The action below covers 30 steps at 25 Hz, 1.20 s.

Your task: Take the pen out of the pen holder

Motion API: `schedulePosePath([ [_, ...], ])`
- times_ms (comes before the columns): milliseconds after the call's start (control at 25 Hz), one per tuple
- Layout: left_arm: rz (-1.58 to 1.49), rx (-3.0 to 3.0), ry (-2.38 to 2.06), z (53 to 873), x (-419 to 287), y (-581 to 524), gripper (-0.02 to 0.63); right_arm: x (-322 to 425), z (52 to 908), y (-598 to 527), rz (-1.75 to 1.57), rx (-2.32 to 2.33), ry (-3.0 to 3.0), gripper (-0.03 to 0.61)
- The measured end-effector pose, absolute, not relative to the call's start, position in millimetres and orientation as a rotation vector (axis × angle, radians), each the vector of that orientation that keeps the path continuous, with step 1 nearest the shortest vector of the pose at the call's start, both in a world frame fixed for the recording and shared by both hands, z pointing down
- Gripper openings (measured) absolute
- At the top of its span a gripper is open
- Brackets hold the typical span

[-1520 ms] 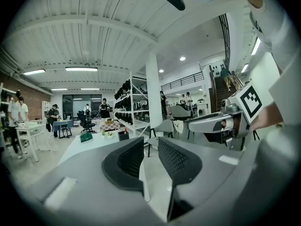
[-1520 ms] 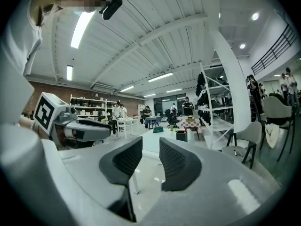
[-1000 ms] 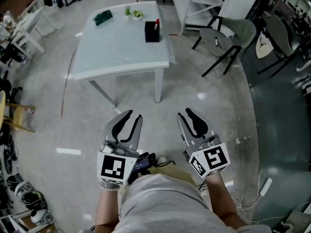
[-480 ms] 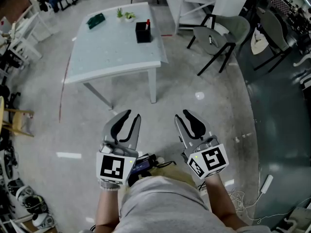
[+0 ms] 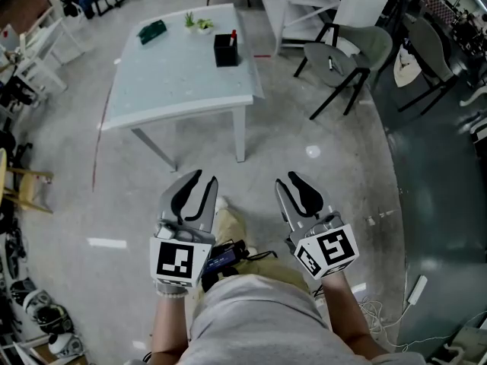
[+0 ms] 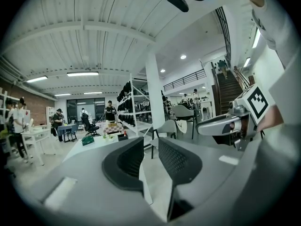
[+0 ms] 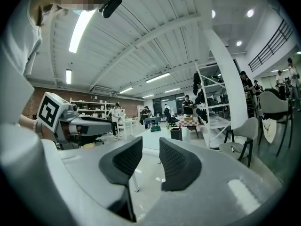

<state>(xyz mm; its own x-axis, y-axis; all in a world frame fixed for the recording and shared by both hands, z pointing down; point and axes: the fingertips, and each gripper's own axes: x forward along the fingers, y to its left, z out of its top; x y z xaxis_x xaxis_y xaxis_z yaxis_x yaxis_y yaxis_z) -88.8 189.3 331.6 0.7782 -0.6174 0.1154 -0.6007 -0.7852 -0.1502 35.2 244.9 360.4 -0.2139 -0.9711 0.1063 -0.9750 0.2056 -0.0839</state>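
Note:
The black pen holder point(image 5: 224, 50) stands near the far right edge of the pale table point(image 5: 175, 82), with a red pen point(image 5: 233, 35) sticking up out of it. Both grippers hang over the floor, well short of the table. My left gripper point(image 5: 202, 181) and my right gripper point(image 5: 289, 181) point toward the table, each open by a narrow gap with nothing between the jaws. In the left gripper view the holder point(image 6: 122, 136) is small and far beyond the gripper point(image 6: 150, 159). The right gripper view shows the holder point(image 7: 176, 133) far ahead of the gripper point(image 7: 150, 157).
A green object point(image 5: 152, 30) and small potted plants point(image 5: 196, 23) sit at the table's far end. Dark-legged chairs point(image 5: 346, 55) stand to the right, a yellow wooden chair point(image 5: 23, 188) at the left. White shelving and several people are far behind.
The table has slid up and left in the head view. A trouser leg and shoe now show under the left gripper. Both grippers keep their places and gaps.

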Motion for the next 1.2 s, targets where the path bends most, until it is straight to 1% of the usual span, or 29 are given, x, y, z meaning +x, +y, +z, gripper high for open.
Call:
schedulePosePath([
  [320, -0.208, -2.875, 0.927, 338.5, -81.7, 163.8, 0.100, 43.9, 368.4, 221.2, 0.192, 1.984, -2.363, 0.109],
  [560, -0.217, -2.866, 0.936, 338.3, -78.0, 123.6, 0.112, 45.7, 366.7, 175.6, 0.184, 1.978, -2.365, 0.109],
  [1200, -0.225, -2.918, 0.892, 331.1, -54.1, -6.6, 0.113, 66.1, 352.2, 48.1, 0.203, 1.995, -2.332, 0.109],
])
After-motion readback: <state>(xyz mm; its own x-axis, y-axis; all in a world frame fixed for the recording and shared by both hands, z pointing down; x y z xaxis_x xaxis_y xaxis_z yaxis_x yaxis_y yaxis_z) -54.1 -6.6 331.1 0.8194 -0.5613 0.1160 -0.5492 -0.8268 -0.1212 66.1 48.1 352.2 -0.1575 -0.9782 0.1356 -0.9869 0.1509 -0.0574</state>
